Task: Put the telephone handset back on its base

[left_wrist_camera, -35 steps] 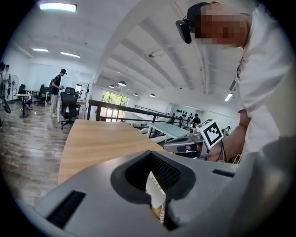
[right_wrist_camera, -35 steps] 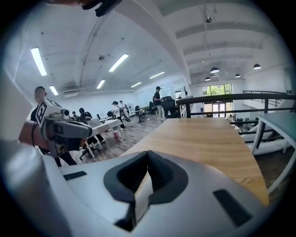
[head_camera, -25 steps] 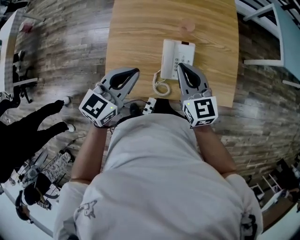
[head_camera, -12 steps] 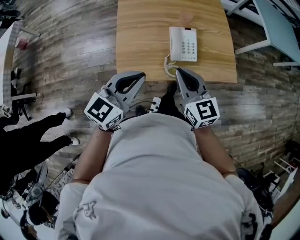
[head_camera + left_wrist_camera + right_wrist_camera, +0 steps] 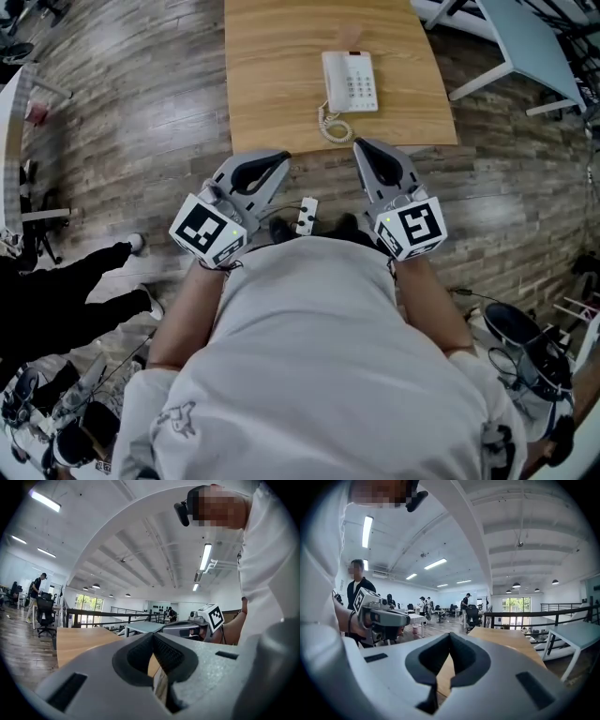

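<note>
The white telephone (image 5: pixel 349 82) sits on the wooden table (image 5: pixel 272 66) near its front edge. Its handset lies along the left side of the base, and the coiled cord (image 5: pixel 333 127) curls in front of it. My left gripper (image 5: pixel 280 158) and right gripper (image 5: pixel 358 145) are both held close to the person's body, short of the table's edge and above the floor. Both are shut with nothing between the jaws. The left gripper view shows closed tips (image 5: pixel 152 635) with the tabletop (image 5: pixel 84 641) beyond; so does the right gripper view (image 5: pixel 449 635).
A light blue table (image 5: pixel 530 37) stands at the upper right. A person in black (image 5: pixel 56 291) is at the left, over wooden floor (image 5: pixel 131 103). Shoes and gear lie at the lower right (image 5: pixel 525 356). Chairs and people stand far off in the hall (image 5: pixel 466 606).
The person has backed away from the table: the grippers, earlier over its front edge beside the phone, are now over the floor. Both stay shut.
</note>
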